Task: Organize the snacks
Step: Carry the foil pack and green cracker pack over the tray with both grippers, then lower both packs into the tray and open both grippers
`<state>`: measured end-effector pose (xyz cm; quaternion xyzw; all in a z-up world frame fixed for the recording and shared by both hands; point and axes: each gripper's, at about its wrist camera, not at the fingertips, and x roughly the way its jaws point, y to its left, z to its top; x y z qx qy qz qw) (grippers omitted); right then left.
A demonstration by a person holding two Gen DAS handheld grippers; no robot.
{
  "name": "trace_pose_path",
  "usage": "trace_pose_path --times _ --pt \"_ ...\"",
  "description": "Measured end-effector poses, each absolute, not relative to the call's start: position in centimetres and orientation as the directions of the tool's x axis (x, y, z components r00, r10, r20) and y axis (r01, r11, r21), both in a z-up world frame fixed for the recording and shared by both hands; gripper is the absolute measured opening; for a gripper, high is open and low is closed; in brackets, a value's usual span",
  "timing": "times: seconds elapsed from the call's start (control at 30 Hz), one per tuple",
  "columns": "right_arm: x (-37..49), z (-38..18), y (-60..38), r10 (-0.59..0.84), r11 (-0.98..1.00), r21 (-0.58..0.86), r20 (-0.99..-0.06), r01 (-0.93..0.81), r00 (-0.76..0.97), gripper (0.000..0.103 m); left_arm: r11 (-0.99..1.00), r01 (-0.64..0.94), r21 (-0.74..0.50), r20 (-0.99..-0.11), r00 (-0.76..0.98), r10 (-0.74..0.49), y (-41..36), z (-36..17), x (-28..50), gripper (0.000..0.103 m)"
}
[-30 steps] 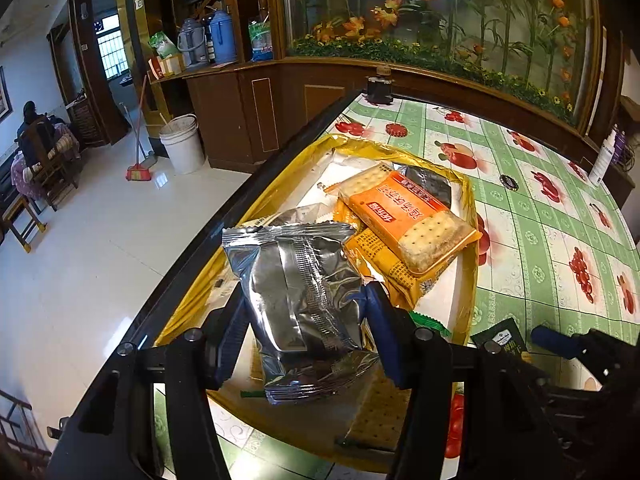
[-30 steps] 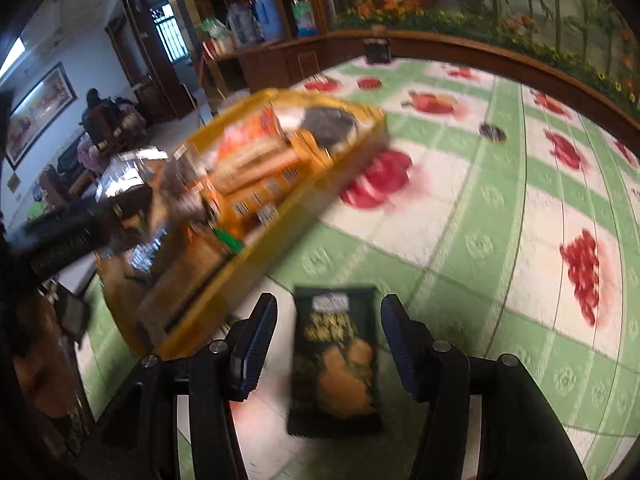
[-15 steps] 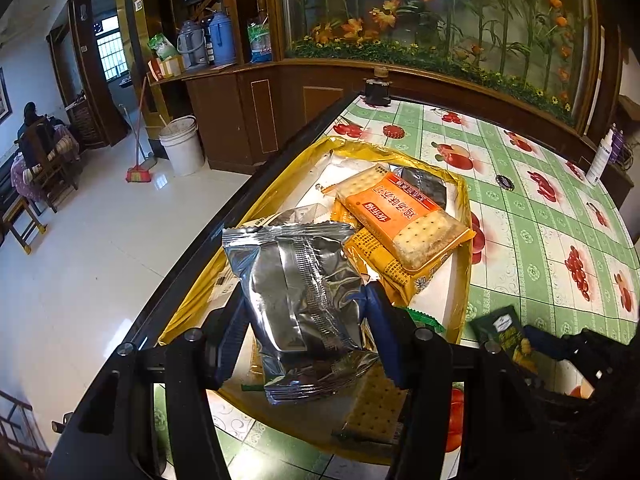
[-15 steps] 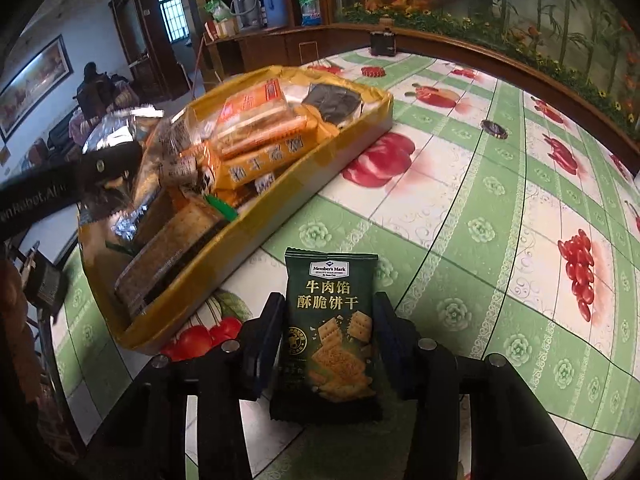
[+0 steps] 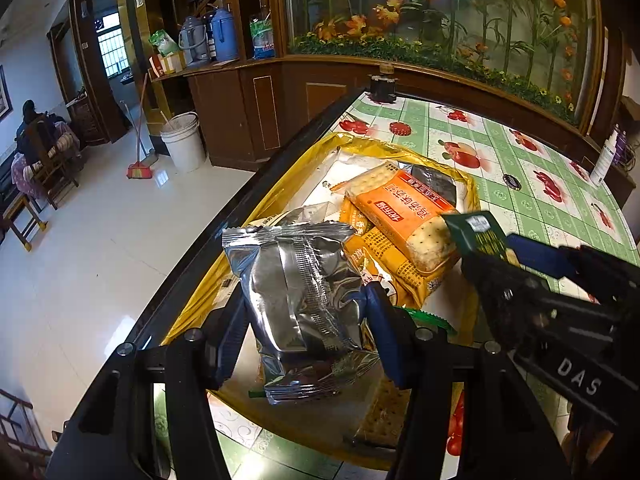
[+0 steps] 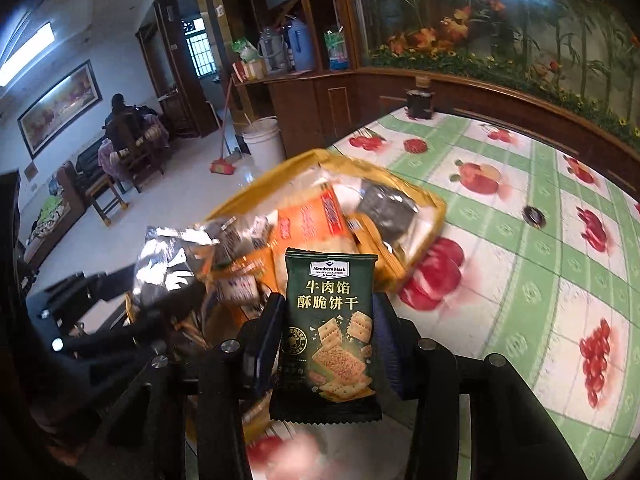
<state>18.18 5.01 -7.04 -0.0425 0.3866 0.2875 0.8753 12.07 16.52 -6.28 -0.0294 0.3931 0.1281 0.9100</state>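
My left gripper [image 5: 308, 320] is shut on a silver foil snack pack [image 5: 296, 292] and holds it above the near end of the yellow tray [image 5: 400, 146]. The tray holds an orange cracker pack [image 5: 404, 212], yellow packs and a dark pack [image 5: 434, 180]. My right gripper [image 6: 328, 336] is shut on a dark green cracker packet [image 6: 330, 328], lifted off the table beside the tray's right rim [image 6: 436, 216]. In the left wrist view the green packet [image 5: 478, 234] hangs over the tray's right side.
The tray lies along the left edge of a table with a green fruit-print cloth [image 6: 520, 248]. A dark jar [image 5: 382, 88] stands at the far end. A white bottle [image 5: 604, 160] stands at the far right. A wooden planter wall runs behind.
My right gripper has shut on the green packet, lifted it off the cloth and carried it left toward the tray. My left gripper has held still with the silver pack.
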Motion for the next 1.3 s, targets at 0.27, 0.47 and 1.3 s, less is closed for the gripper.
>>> trace_pose_path --times 0.27,0.47,1.3 --pt "21.4 -6.0 7.2 0.515 0.815 0.188 -0.668 -0.548 0.537 0.045 0.965 -0.257 0.051 -0.72 0.66 0.214 16.8 -6.3 12.7 0.056" --pt "23.6 -5.9 8.4 0.525 0.811 0.201 -0.665 -0.549 0.532 0.045 0.966 -0.252 0.052 -0.722 0.659 0.211 16.9 -6.4 12.9 0.056" --pt "26.4 -7.3 9.6 0.508 0.824 0.204 -0.68 -0.529 0.528 0.048 0.972 -0.237 0.011 -0.772 0.616 0.159 17.3 -7.6 14.7 0.058"
